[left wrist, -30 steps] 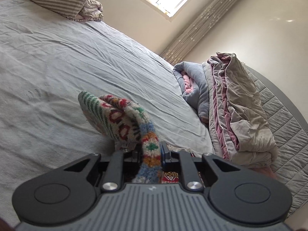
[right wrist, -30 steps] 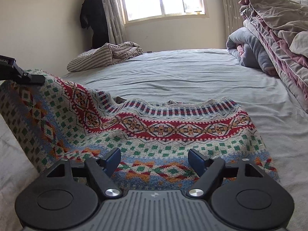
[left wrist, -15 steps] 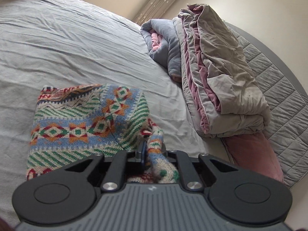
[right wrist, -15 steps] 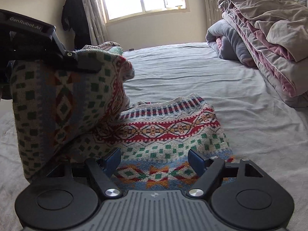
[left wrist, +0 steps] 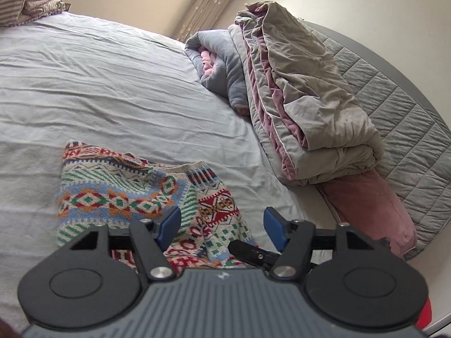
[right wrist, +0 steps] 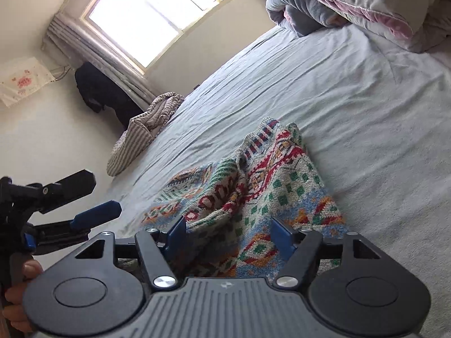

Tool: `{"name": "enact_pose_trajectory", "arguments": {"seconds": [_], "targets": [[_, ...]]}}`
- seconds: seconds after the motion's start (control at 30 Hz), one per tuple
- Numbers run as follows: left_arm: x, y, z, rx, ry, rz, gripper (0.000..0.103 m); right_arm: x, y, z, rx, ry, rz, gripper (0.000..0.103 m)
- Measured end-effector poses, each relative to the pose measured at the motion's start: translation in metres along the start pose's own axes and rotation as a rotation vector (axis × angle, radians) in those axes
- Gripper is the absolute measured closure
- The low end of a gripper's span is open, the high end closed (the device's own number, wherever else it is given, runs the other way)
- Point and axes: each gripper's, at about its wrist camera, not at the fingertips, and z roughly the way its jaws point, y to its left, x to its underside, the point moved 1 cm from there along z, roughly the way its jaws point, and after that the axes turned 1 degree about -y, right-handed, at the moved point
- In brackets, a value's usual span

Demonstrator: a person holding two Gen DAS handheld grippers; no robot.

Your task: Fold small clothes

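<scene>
A small patterned knit sweater in red, green, blue and cream lies folded over on the grey bed sheet. It also shows in the right wrist view, bunched along its middle. My left gripper is open and empty, just above the sweater's near edge. My right gripper is open and empty over the sweater's near hem. The left gripper also appears in the right wrist view, open, at the left.
A folded pile of grey and pink quilts lies at the bed's right side against a quilted headboard. A striped blanket sits at the far end. A window and wall are behind.
My left gripper has let go of the sweater's side after laying it across, and its jaws have opened. The right gripper has tilted and stays open.
</scene>
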Motion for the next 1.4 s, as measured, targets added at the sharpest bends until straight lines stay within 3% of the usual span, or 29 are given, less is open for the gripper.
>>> {"name": "enact_pose_trajectory", "arguments": {"seconds": [0.17,0.27,0.33,0.43,0.5,0.53,0.57,0.67,0.9,1.07,1.2,1.3,1.4], "targets": [[0.011,0.029,-0.013,-0.137,0.008,0.068,0.036,-0.006,0.007,0.021,-0.05,0.062,0.057,0.042],[0.026,0.046,-0.013,-0.201,0.023,0.096,0.036,-0.01,0.016,0.034,-0.022,0.108,0.071,0.038],[0.038,0.057,-0.011,-0.21,0.047,0.104,0.036,-0.011,0.023,0.042,0.023,0.131,0.051,0.034],[0.054,0.067,-0.006,-0.19,0.07,0.087,0.037,-0.009,0.036,0.057,0.023,0.166,0.038,0.036],[0.059,0.066,-0.004,-0.196,0.061,0.097,0.036,-0.007,0.049,0.071,0.017,0.192,0.013,0.047],[0.059,0.064,-0.003,-0.2,0.059,0.105,0.035,-0.005,0.059,0.078,0.044,0.198,-0.032,0.062],[0.059,0.062,-0.003,-0.204,0.057,0.116,0.035,-0.004,0.069,0.081,0.084,0.187,-0.098,0.083],[0.054,0.057,-0.007,-0.196,0.042,0.136,0.034,-0.006,0.097,0.081,0.143,0.141,-0.297,0.086],[0.041,0.061,-0.012,-0.139,-0.005,0.089,0.03,-0.053,0.106,0.041,0.144,0.013,-0.446,0.088],[0.037,0.058,-0.004,-0.114,-0.006,0.076,0.03,-0.08,0.065,0.021,0.216,-0.046,-0.413,0.088],[0.044,0.064,0.014,-0.119,0.027,0.047,0.03,-0.081,0.02,0.028,0.286,0.008,-0.343,0.086],[0.043,0.078,0.019,-0.075,0.017,-0.063,0.031,-0.067,-0.002,0.039,0.302,0.081,-0.34,0.082],[0.038,0.087,0.024,-0.023,0.01,-0.174,0.03,-0.063,-0.01,0.036,0.261,0.072,-0.303,0.071]]}}
